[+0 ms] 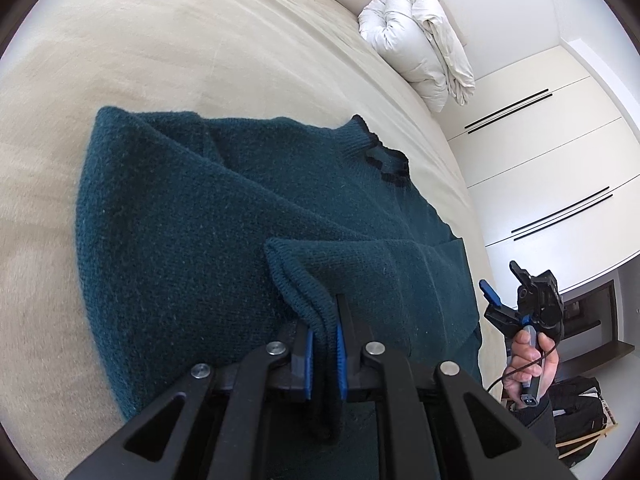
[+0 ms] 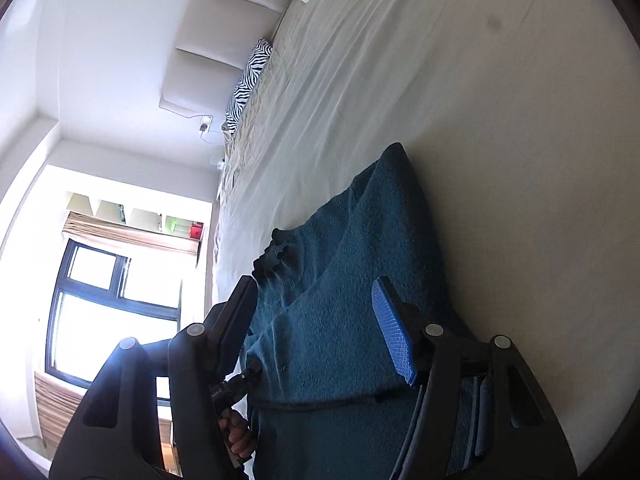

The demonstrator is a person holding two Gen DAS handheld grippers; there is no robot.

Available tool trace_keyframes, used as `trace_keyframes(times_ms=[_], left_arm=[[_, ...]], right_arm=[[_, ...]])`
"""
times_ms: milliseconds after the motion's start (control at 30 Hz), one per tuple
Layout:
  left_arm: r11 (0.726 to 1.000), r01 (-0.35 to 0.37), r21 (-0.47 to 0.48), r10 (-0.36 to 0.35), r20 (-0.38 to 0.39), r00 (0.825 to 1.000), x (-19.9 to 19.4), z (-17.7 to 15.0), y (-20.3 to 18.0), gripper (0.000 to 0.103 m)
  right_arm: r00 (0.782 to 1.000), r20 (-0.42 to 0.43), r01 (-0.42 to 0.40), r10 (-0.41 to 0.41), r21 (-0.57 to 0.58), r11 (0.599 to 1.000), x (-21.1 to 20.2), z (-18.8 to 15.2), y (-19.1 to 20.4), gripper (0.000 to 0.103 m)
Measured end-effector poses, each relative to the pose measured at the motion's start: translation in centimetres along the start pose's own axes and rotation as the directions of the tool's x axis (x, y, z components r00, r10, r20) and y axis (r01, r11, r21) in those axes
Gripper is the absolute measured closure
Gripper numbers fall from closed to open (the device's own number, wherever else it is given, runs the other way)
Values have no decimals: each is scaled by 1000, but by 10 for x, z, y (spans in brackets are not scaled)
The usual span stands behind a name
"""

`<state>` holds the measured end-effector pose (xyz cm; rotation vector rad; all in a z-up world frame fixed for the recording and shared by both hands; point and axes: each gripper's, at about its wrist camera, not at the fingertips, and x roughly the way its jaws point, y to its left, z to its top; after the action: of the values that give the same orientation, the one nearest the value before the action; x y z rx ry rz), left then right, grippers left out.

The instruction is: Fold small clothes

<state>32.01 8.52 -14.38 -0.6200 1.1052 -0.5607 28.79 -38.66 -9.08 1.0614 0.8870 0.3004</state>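
A dark teal knit sweater (image 1: 192, 216) lies on the cream bed sheet (image 1: 160, 40), its collar toward the far right. My left gripper (image 1: 324, 344) is shut on the sweater's ribbed hem edge (image 1: 304, 280), which is lifted and doubled over the body. My right gripper (image 1: 508, 296) shows in the left wrist view, held in a hand beside the bed, open and empty. In the right wrist view the right gripper (image 2: 320, 320) is open with the sweater (image 2: 344, 300) seen between its blue-padded fingers (image 2: 394, 332), not pinched.
A rolled white duvet (image 1: 416, 40) lies at the head of the bed. A zebra-print pillow (image 2: 248, 80) rests against the padded headboard (image 2: 208, 40). White wardrobe doors (image 1: 560, 140) stand by the bed. A window (image 2: 112, 308) is on the other side.
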Motion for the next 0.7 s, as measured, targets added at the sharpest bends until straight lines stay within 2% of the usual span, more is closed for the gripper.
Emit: trace_keyframes(times_ms=[200,300,367,467,700], left_arm=[[1000,22,5,-22,11,1000,1,1,3,91],[1000,21,20,-22,24,999,-1,2,1,91],[999,22,29,-23,31,999,-2,1,1,91],[1000,22,23,-23,60,998,-4,2,2,91],[998,51,20,-52,68,996,-1,2,9,91]], right_arm=[[997,-54,-59,64,89,994,55,48,-16,44],[998,-47,-41,48,141,989,65,61,-33,46],[995,-52,-81,90,159,984,63,58,-45,46],[990,-84,-107,117,112,988,55,47,-48,46],[975,-159,-148,158,73,986,21,-4,-54,46]])
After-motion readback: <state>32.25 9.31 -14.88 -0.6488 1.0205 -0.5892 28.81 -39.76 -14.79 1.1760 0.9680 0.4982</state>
